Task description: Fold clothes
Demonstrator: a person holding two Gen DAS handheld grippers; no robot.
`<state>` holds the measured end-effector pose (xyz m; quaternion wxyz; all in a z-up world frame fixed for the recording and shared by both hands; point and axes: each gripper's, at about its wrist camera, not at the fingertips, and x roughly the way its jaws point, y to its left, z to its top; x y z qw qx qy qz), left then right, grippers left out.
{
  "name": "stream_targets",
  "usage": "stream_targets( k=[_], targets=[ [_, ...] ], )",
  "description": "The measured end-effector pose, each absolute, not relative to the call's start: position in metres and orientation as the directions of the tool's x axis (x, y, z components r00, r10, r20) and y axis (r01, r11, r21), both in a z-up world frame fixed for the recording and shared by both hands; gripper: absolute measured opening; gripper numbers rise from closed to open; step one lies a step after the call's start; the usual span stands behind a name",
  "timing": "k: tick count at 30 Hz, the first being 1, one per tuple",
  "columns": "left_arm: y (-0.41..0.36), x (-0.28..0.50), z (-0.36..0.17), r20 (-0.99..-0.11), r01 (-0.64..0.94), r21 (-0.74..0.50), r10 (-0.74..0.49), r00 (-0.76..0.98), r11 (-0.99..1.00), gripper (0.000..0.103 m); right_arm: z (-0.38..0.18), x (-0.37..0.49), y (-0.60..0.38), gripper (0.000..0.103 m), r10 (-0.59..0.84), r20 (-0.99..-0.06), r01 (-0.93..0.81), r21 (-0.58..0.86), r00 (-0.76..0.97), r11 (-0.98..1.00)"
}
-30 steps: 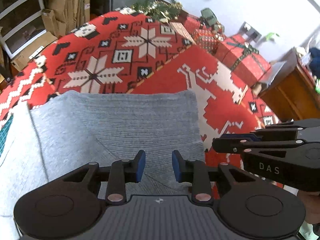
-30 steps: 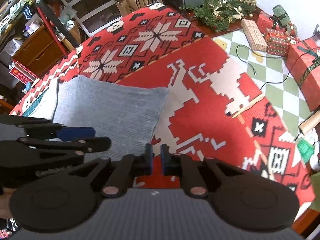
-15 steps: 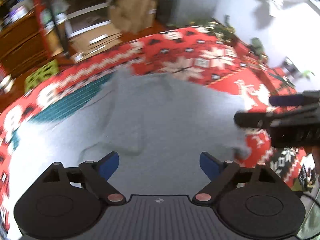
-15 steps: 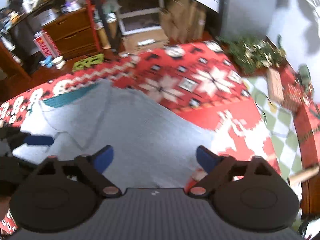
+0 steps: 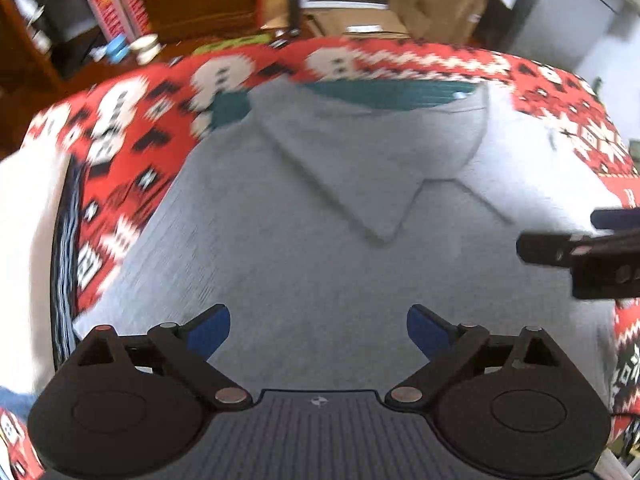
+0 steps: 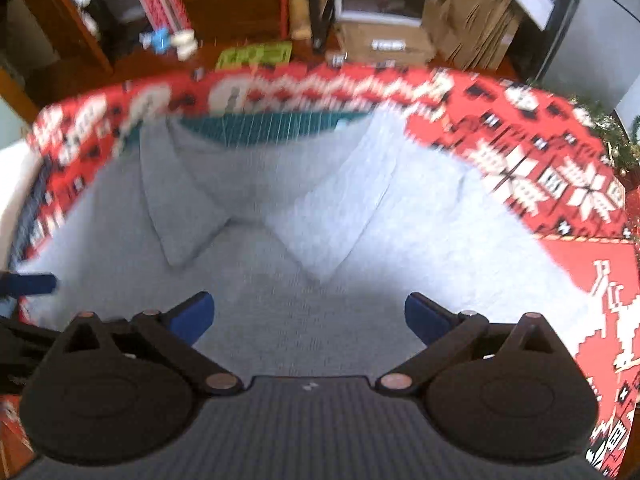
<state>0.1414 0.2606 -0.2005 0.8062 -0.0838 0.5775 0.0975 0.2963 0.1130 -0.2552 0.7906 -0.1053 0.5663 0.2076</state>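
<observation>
Grey knit sweater (image 5: 320, 220) lies spread on the red patterned cloth (image 5: 132, 152); my left tongs (image 5: 318, 330) gape wide above it, holding nothing. From the right wrist, the right tongs (image 6: 308, 316) are likewise spread wide and empty over the sweater (image 6: 320, 240).

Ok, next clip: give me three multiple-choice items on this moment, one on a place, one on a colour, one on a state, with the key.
1. Where does the grey sweater lie?
A. on the red patterned blanket
B. on a wooden shelf
C. in a cardboard box

2. What colour is the mat that shows past the sweater's far edge?
A. yellow
B. teal
C. purple

3. How do the left gripper and right gripper stand?
A. both shut on the sweater
B. one open, one shut
C. both open, holding nothing

Key: 1 A, red blanket shows around the sweater; 2 B, a teal strip lies at its far edge; 3 C, both pairs of blue pads are spread wide with nothing between them.
</observation>
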Motion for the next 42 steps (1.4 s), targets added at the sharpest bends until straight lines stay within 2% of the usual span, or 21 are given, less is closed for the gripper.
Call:
stream_targets(
  k=[7, 10, 14, 18, 24, 33, 34, 37, 42],
  targets=[
    [0.261, 0.129, -0.223, -0.950, -0.311, -0.059, 0.042, 0.308, 0.949, 0.096, -0.302, 0.291, 0.112, 0.103, 0.124, -0.976, -0.432, 0.036, 0.178, 0.901],
    [0.256, 0.130, -0.229, -0.949, -0.317, -0.058, 0.045, 0.311, 0.947, 0.096, -0.304, 0.283, 0.109, 0.103, 0.127, -0.972, -0.447, 0.027, 0.196, 0.894],
    [0.248, 0.131, -0.237, -0.944, -0.295, -0.021, 0.079, 0.322, 0.955, 0.103, -0.303, 0.281, 0.109, 0.103, 0.123, -0.973, -0.440, 0.025, 0.195, 0.898],
    [0.237, 0.127, -0.241, -0.923, -0.261, 0.028, 0.125, 0.365, 0.965, 0.103, -0.302, 0.277, 0.104, 0.103, 0.137, -0.965, -0.440, 0.026, 0.222, 0.898],
    [0.231, 0.116, -0.243, -0.885, -0.274, 0.030, 0.153, 0.439, 0.961, 0.103, -0.299, 0.269, 0.093, 0.103, 0.160, -0.951, -0.446, 0.027, 0.264, 0.895],
    [0.232, 0.120, -0.244, -0.890, -0.280, 0.030, 0.152, 0.429, 0.960, 0.103, -0.299, 0.273, 0.102, 0.103, 0.147, -0.957, -0.436, 0.024, 0.249, 0.899],
    [0.234, 0.122, -0.243, -0.898, -0.280, 0.022, 0.143, 0.417, 0.960, 0.100, -0.298, 0.276, 0.104, 0.102, 0.149, -0.960, -0.437, 0.030, 0.239, 0.899],
    [0.242, 0.119, -0.232, -0.898, -0.314, -0.002, 0.137, 0.419, 0.949, 0.075, -0.282, 0.278, 0.114, 0.100, 0.188, -0.945, -0.475, 0.042, 0.266, 0.879],
    [0.272, 0.098, -0.210, -0.888, -0.425, -0.014, 0.184, 0.421, 0.905, 0.075, -0.249, 0.289, 0.147, 0.081, 0.286, -0.916, -0.548, 0.091, 0.282, 0.832]
  ],
)
